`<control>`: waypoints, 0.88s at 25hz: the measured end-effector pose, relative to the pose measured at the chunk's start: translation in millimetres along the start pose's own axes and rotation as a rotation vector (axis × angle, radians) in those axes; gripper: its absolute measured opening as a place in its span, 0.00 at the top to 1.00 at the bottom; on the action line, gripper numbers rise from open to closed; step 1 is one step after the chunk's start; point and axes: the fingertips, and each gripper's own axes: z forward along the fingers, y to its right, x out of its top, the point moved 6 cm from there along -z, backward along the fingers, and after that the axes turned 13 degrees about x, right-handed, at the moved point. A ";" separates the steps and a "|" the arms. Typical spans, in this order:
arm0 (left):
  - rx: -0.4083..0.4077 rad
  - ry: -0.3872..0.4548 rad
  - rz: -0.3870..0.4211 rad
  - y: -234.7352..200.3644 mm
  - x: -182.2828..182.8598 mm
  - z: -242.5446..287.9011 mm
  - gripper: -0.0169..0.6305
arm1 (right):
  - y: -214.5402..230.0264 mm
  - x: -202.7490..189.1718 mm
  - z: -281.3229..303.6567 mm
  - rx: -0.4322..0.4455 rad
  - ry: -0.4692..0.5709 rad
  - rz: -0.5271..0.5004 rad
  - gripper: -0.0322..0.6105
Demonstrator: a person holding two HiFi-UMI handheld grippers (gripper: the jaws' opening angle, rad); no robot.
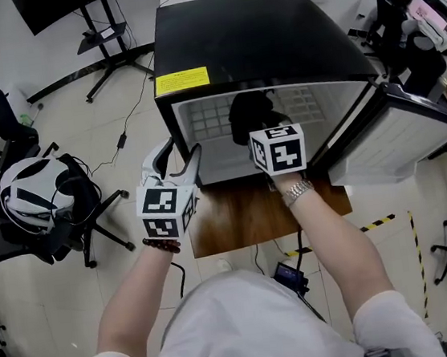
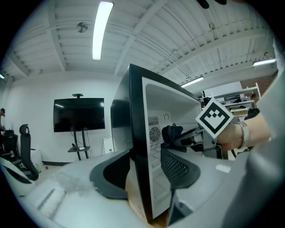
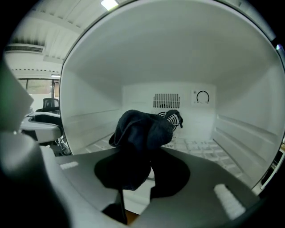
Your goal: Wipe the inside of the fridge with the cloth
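We see soft, matt dark cloth [image 3: 140,133] between the right gripper's [image 3: 150,171] matt fingers [image 3: 173,178]; beyond them, the fridge's [image 3: 89,89] smooth white plastic lining.

A: Where does the fridge [image 1: 255,40] stand?
B: On the surface [image 1: 237,220], with its door [image 1: 389,141] swung out to the right.
A: And the cloth [image 3: 142,129]?
B: Inside the fridge, between the right tool's [image 3: 149,176] jaws. The left tool [image 1: 179,161] straddles the fridge's left wall.
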 end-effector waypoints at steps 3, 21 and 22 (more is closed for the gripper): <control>0.023 -0.002 -0.009 0.4 0.5 0.0 0.64 | 17.2 -1.8 -9.6 -0.021 -0.008 -0.010 0.78; 0.172 -0.033 -0.028 7.5 1.5 1.1 0.64 | 104.3 -14.1 -55.0 -0.102 -0.032 -0.021 0.78; 0.177 -0.034 -0.028 7.7 1.5 1.1 0.65 | 108.3 -15.0 -57.2 -0.110 -0.033 -0.018 0.78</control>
